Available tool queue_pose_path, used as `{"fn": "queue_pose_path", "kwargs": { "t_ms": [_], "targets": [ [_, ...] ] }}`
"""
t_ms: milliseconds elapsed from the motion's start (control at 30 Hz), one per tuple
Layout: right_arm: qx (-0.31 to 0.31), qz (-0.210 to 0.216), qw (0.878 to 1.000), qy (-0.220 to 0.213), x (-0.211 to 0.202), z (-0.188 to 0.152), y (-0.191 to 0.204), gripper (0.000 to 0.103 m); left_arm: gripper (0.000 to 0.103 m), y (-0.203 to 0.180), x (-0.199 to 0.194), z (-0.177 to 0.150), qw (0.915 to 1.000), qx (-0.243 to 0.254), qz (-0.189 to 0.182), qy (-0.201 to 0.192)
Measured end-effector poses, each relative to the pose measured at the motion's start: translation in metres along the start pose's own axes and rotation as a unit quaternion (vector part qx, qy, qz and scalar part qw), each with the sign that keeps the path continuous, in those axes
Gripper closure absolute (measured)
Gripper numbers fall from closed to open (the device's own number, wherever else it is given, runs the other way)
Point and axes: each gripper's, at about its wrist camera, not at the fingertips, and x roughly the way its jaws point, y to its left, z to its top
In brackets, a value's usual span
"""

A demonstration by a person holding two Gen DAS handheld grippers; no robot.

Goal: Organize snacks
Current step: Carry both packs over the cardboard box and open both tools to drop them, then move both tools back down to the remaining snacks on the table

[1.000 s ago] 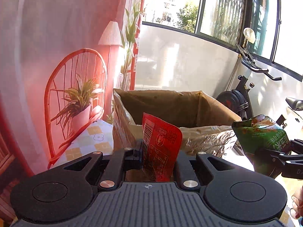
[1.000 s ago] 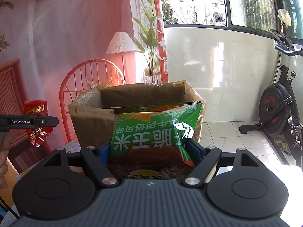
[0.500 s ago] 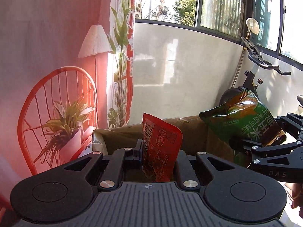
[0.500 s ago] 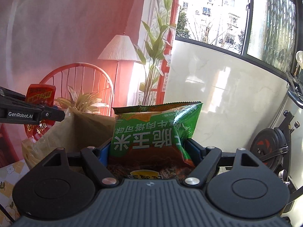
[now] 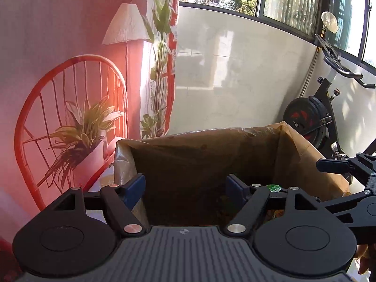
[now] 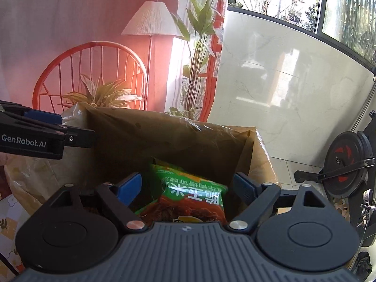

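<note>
Green crinkly foil snack bag (image 6: 188, 195): we judge it light, slippery, crushable; take its sealed edge. Both grippers' jaws have just been opening: left gripper (image 5: 185, 188) empty, right gripper (image 6: 188, 188) spread clear of the bag, above the brown cardboard box (image 6: 164, 136).

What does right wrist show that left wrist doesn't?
Right wrist only: the green snack bag lying loose inside the box between the open right gripper, plus the left gripper side-on. Left wrist only: the open, empty left gripper, the bike's handlebars. Both: the brown cardboard box, lamp, red chair.
</note>
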Motion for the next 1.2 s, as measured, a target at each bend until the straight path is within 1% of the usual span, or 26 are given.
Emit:
{"fn": "queue_pose_path", "kwargs": {
  "t_ms": [100,300,400,467,600,700,867,1000,1067,1200],
  "targets": [
    [0.008,0.008,1.0,-0.008,-0.017,-0.003,-0.001,0.013,0.025,0.006,-0.014,-0.004,1.0,-0.002,0.004,-0.004],
    [0.015,0.036,0.998,-0.04,-0.067,-0.023,0.002,0.013,0.024,0.018,-0.065,-0.021,0.9997,-0.002,0.004,-0.023],
    [0.024,0.055,0.997,-0.055,-0.093,-0.041,-0.001,0.013,0.024,0.028,-0.09,-0.039,0.9994,-0.014,0.013,-0.029],
    [0.028,0.064,0.996,-0.06,-0.107,-0.055,-0.002,0.013,0.024,0.035,-0.105,-0.056,0.9989,-0.028,0.024,-0.03],
    [0.024,0.077,0.995,-0.064,-0.127,-0.088,-0.006,0.013,0.024,0.043,-0.127,-0.096,0.9974,-0.056,0.034,-0.029],
    [0.019,0.083,0.995,-0.05,-0.134,-0.119,-0.01,0.014,0.024,0.044,-0.131,-0.127,0.9962,-0.074,0.038,-0.026],
    [-0.002,0.079,0.997,-0.018,-0.135,-0.17,-0.018,0.014,0.025,0.042,-0.12,-0.169,0.9937,-0.104,0.041,-0.006],
    [-0.024,0.076,0.997,0.023,-0.128,-0.215,-0.019,0.015,0.025,0.032,-0.109,-0.194,0.9945,-0.094,0.045,0.012],
    [-0.029,0.079,0.995,0.044,-0.126,-0.235,-0.019,0.018,0.025,0.029,-0.104,-0.203,0.9942,-0.096,0.044,0.02],
    [-0.051,0.086,0.992,0.082,-0.122,-0.274,-0.014,0.018,0.025,0.021,-0.098,-0.223,0.9955,-0.08,0.04,0.03]
  ]
}}
